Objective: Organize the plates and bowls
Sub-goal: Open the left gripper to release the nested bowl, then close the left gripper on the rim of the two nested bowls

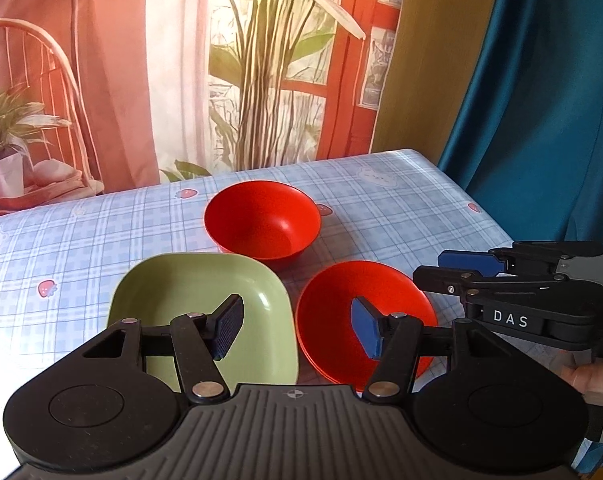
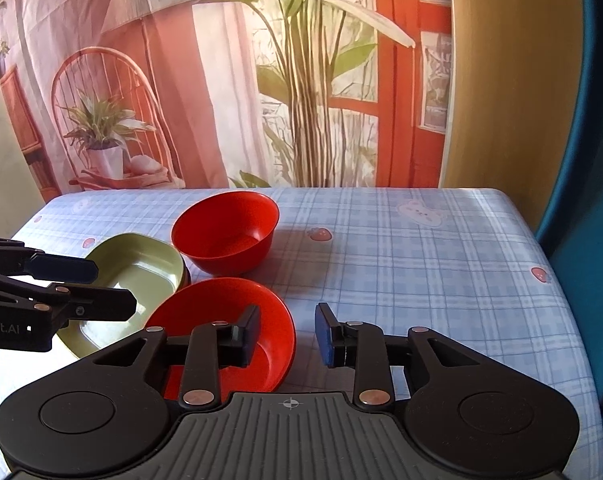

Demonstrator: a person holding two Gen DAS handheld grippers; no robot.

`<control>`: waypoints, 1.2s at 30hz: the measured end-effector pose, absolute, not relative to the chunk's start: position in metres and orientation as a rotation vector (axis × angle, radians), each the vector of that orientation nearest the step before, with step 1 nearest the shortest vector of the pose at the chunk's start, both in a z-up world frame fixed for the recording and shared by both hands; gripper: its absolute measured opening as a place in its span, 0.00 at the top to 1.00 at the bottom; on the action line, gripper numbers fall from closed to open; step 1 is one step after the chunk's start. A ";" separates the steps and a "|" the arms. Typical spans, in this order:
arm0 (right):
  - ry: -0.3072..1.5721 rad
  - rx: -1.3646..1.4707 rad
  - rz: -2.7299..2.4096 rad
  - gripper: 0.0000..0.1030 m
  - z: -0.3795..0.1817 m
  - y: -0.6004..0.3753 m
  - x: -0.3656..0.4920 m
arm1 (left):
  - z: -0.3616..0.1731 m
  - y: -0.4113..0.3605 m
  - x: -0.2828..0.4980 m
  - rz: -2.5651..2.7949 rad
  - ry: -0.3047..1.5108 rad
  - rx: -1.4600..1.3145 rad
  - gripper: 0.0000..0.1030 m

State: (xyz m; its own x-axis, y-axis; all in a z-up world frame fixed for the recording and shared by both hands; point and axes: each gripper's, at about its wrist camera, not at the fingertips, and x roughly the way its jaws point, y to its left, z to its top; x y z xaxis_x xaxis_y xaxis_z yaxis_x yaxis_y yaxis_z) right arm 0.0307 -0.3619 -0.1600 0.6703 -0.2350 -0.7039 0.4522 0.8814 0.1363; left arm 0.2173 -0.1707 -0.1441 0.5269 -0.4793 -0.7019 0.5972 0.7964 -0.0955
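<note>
Three dishes sit close together on the blue checked tablecloth (image 1: 61, 240): a deep red bowl (image 1: 261, 220) (image 2: 225, 232) at the back, a green square plate (image 1: 181, 292) (image 2: 141, 276) front left, and a shallow red plate (image 1: 333, 292) (image 2: 209, 304) front right. My left gripper (image 1: 297, 330) is open above the gap between the green plate and the red plate, holding nothing. My right gripper (image 2: 287, 336) is open and straddles the red plate's right rim, one finger inside and one outside, with its pads clear of the rim. Each gripper also shows in the other's view: the right gripper (image 1: 429, 270) and the left gripper (image 2: 115, 286).
A printed backdrop of plants and a chair hangs behind the table's far edge. A teal curtain (image 1: 541, 100) hangs past the table's right edge. Bare cloth (image 2: 421, 280) spreads to the right of the dishes. A person's hand (image 1: 593, 376) grips the right gripper's handle.
</note>
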 end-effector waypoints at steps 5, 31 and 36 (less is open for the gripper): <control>0.738 0.307 -0.393 0.72 -0.156 -0.366 0.041 | -0.141 -0.162 0.230 -0.624 0.785 0.154 0.40; 0.727 0.333 -0.386 0.72 -0.168 -0.398 0.092 | -0.141 -0.159 0.302 -0.531 0.805 0.067 0.40; 0.738 0.348 -0.378 0.71 -0.177 -0.404 0.109 | -0.148 -0.167 0.313 -0.532 0.815 0.073 0.40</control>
State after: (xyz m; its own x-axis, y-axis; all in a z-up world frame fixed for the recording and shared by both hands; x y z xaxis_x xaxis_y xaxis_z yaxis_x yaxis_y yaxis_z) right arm 0.1090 -0.4042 -0.1770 0.6789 -0.2092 -0.7037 0.4494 0.8765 0.1729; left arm 0.3131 -0.1671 -0.1482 0.5627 -0.4239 -0.7097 0.4787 0.8670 -0.1383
